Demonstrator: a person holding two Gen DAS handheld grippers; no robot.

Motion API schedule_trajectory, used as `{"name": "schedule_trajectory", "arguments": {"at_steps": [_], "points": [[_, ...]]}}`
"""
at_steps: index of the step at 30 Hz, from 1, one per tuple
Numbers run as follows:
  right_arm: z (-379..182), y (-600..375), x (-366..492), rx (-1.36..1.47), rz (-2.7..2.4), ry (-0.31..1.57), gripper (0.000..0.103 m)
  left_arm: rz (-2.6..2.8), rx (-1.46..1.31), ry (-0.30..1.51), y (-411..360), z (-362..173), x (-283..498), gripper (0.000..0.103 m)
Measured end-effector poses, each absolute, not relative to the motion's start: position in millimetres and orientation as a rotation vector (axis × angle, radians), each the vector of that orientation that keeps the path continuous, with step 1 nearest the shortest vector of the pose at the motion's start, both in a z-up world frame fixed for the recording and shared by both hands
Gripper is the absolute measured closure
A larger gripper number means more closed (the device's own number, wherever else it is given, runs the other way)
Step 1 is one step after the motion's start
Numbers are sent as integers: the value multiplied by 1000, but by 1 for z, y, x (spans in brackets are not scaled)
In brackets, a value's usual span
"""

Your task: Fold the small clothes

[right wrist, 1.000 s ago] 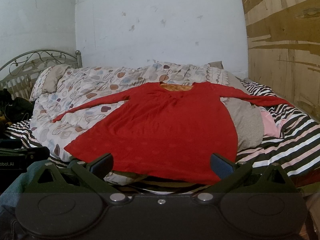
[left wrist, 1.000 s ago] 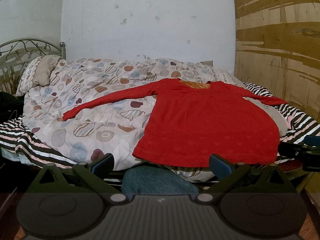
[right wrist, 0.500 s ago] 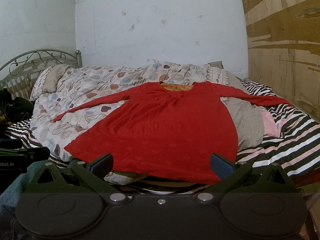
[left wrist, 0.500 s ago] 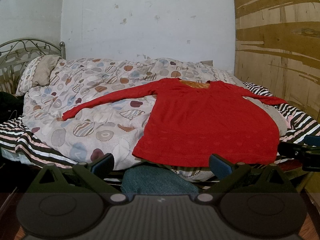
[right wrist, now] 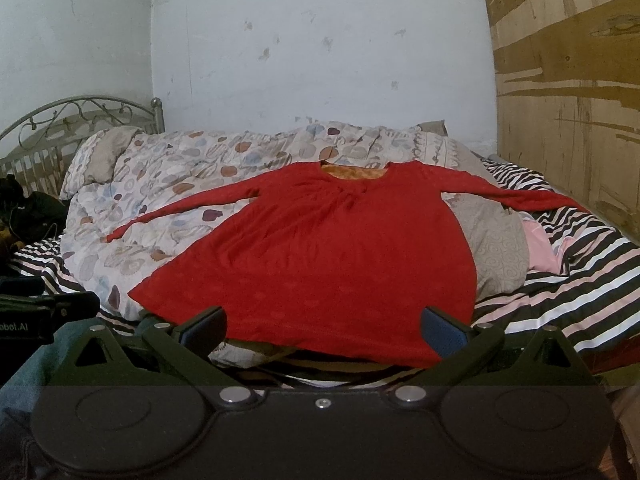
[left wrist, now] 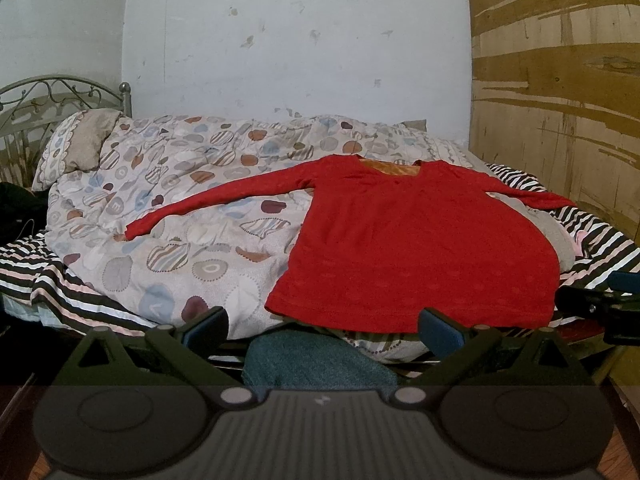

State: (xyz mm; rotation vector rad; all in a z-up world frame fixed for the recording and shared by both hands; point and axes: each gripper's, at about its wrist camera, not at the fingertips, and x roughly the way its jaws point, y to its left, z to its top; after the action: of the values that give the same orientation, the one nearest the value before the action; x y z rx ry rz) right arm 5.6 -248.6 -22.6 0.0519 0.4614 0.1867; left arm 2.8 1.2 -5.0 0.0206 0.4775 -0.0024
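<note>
Red top (left wrist: 416,240): one, spread flat, face up on the bed (right wrist: 580,280), both sleeves out to the sides. Your left tool (left wrist: 324,326) and right tool (right wrist: 324,326) hover just short of the hem, both released, jaws wide, grasping nothing. Judgement: no fold made yet. Pinch one layer-pair at a sleeve cuff or hem corner; lift low so the fabric doesn't drag the patterned quilt (left wrist: 180,208). Count: two sleeves, two tools, one quilt, one pillow (left wrist: 80,144).

both wrist views look level across the bed from just off its near edge, side by side, sharing the red shirt (left wrist: 416,248) (right wrist: 328,256) ahead.
</note>
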Motion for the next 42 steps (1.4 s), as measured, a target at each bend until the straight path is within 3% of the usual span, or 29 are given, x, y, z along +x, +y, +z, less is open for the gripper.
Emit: {"name": "schedule_trajectory", "arguments": {"at_steps": [11, 18, 27, 42], "points": [[-25, -244, 16, 25, 174, 516, 0, 8, -6, 559, 10, -12, 21, 0], [-5, -252, 66, -27, 116, 635, 0, 4, 12, 589, 15, 10, 72, 0], [6, -258, 119, -171, -27, 589, 0, -8, -5, 589, 26, 35, 131, 0], [-22, -266, 224, -197, -72, 655, 0, -32, 16, 675, 1, 12, 249, 0]]}}
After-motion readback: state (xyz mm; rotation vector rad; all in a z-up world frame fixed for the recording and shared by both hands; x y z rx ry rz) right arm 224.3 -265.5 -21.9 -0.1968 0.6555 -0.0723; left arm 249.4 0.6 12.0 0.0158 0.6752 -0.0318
